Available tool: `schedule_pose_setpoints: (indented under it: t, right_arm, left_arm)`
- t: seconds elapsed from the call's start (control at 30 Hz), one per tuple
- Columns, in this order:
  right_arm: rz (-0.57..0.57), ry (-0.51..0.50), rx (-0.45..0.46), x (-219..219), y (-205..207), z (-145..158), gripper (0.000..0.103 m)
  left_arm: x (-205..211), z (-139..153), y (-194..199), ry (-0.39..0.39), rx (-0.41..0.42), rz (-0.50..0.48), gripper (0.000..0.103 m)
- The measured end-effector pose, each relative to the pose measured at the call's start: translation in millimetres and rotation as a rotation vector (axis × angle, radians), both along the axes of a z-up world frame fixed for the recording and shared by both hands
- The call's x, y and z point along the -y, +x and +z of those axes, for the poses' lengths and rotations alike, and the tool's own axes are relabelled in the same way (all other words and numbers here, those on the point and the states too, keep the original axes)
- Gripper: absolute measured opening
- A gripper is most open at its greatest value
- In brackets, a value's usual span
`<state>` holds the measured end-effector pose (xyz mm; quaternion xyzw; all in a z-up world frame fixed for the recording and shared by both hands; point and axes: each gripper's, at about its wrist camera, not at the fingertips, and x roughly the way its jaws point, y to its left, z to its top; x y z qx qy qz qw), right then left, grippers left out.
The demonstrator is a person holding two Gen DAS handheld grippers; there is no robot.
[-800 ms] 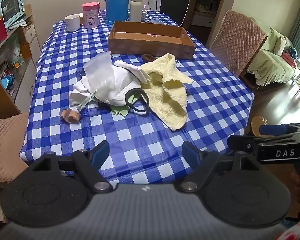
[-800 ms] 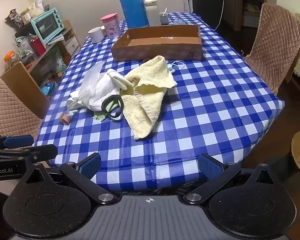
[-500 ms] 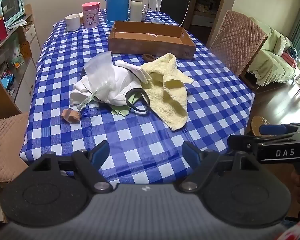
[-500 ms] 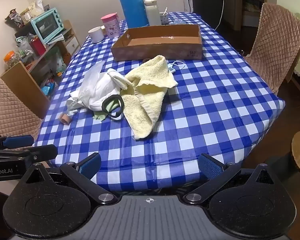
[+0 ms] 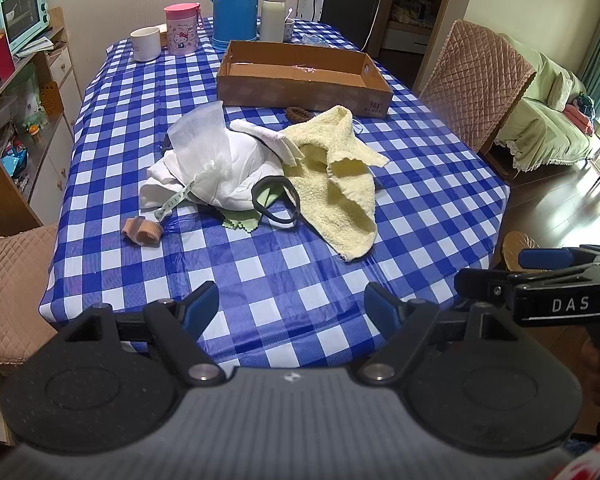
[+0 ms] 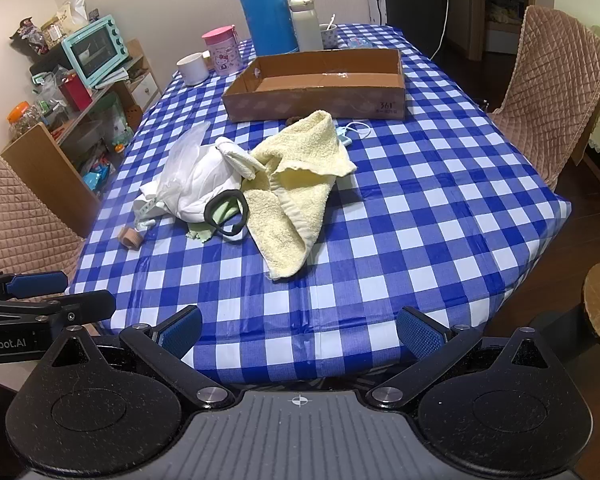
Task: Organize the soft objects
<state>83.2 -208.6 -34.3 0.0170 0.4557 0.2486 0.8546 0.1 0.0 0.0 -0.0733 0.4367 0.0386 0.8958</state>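
Note:
A pile of soft things lies mid-table: a yellow towel (image 5: 336,184) (image 6: 292,184), a white cloth bundle (image 5: 216,168) (image 6: 196,176), a black band (image 5: 276,204) (image 6: 225,212) over a green cloth (image 5: 240,222), and a tan roll (image 5: 142,230) (image 6: 130,237) at the left. Behind them stands an open cardboard box (image 5: 300,80) (image 6: 316,88). My left gripper (image 5: 292,308) and right gripper (image 6: 298,330) both hover open over the table's near edge, well short of the pile, with nothing between their fingers.
The blue-checked table (image 5: 420,184) carries a blue thermos (image 5: 234,0), a white flask (image 5: 274,14), a pink cup (image 5: 182,28) and a white mug (image 5: 146,43) at the back. Quilted chairs (image 5: 476,84) flank it. A shelf with a teal oven (image 6: 96,50) stands left.

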Motion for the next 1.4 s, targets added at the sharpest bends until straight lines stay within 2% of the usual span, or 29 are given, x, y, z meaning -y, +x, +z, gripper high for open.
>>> schedule_pose_setpoints:
  t: [1.4]
  right_arm:
    - [0.001, 0.000, -0.001, -2.0, 4.3, -0.6, 0.103]
  left_arm:
    - [-1.0, -3.8, 4.2, -0.002, -0.006, -0.001, 0.078]
